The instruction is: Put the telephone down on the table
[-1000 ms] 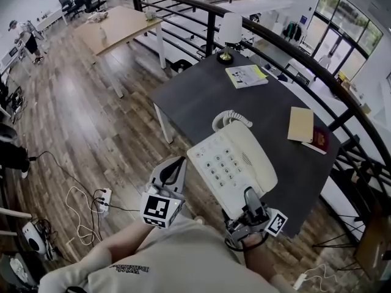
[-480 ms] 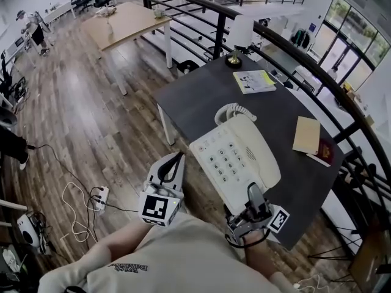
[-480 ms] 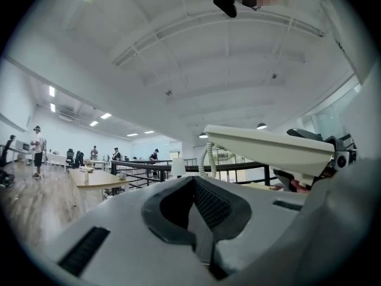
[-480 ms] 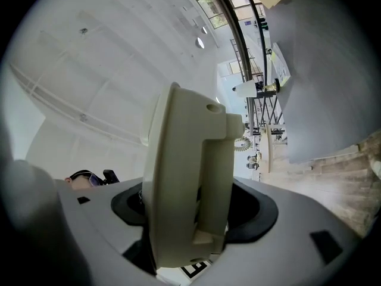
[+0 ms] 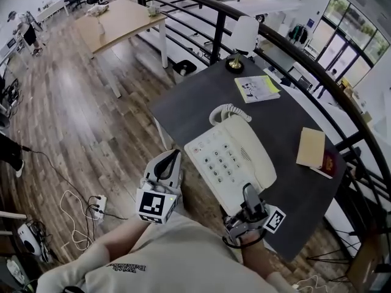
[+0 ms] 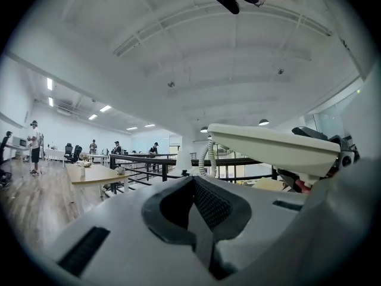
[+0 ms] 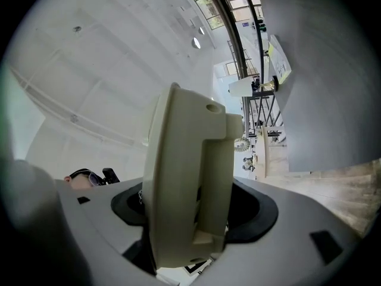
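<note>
Telephone [image 5: 231, 160] carried in over the near edge of the dark table [image 5: 195, 96], not yet set down.

The right gripper [image 5: 247, 207] holds the cream telephone by its near edge, and the right gripper view shows both jaws pinching the thick rim of the casing [image 7: 190, 183]. Gripping it at that end probably keeps the keypad facing up and the body roughly level, so the base can meet the tabletop flat. From the left gripper view its underside [image 6: 274, 148] appears raised, so I judge it to be clear of the surface. The coiled cord sits at its far end, and the tabletop beyond it is bare. The left gripper [image 5: 171, 159] hangs just left of the telephone without touching it. Its jaws are pressed together on nothing [image 6: 199, 219], so it seems to be only standing by.
</note>
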The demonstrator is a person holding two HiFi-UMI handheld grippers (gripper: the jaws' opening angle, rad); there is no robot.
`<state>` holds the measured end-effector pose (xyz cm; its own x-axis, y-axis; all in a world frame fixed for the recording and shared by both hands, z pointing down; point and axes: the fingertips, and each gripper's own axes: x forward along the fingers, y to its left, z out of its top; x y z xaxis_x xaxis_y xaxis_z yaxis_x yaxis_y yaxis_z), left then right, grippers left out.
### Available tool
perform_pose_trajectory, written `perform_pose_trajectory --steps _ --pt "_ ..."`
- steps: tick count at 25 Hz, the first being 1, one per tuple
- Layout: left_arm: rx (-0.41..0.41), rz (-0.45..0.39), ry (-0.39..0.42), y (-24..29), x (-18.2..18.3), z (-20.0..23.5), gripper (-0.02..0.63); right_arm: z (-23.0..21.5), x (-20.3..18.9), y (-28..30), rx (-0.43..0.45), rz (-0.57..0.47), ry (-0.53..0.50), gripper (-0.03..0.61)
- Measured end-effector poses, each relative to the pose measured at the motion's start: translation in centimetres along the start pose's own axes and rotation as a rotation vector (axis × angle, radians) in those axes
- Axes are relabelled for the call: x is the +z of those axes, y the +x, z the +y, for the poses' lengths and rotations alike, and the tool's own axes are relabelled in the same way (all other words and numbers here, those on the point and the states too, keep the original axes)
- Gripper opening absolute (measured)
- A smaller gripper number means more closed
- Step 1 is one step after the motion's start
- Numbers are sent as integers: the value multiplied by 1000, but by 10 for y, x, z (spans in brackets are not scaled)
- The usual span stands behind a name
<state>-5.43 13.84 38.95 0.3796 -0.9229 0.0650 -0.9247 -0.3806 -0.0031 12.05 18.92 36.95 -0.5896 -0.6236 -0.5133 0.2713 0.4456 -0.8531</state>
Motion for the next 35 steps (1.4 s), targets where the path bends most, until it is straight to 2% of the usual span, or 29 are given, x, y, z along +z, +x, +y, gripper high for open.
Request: perform_pose_trajectory --steps 2,9,12,16,20,24,27,32,35 --pt "-9 28 -4 18 -4 13 5 -13 9 14 -7 -12 8 325" --pt "-36 7 -1 98 -1 69 5 -66 45 72 -41 -52 -4 325" --pt "-67 10 0 133 1 92 5 -88 60 99 -53 -80 -17 325" --pt "-117 -47 48 180 18 114 5 -109 84 137 -60 -127 -48 325" --pt "-187 -25 38 222 28 135 5 -126 104 173 -88 -180 -77 327" --pt "-237 -53 58 259 42 150 5 -140 126 202 -103 -223 -75 325" --pt "-242 -80 69 273 52 155 5 -143 138 215 -108 -242 -72 326" --pt "-217 -30 16 274 45 157 5 -143 141 219 -118 -235 -84 326" --pt "-220 -22 17 273 43 151 5 -145 143 218 -126 -222 -73 327"
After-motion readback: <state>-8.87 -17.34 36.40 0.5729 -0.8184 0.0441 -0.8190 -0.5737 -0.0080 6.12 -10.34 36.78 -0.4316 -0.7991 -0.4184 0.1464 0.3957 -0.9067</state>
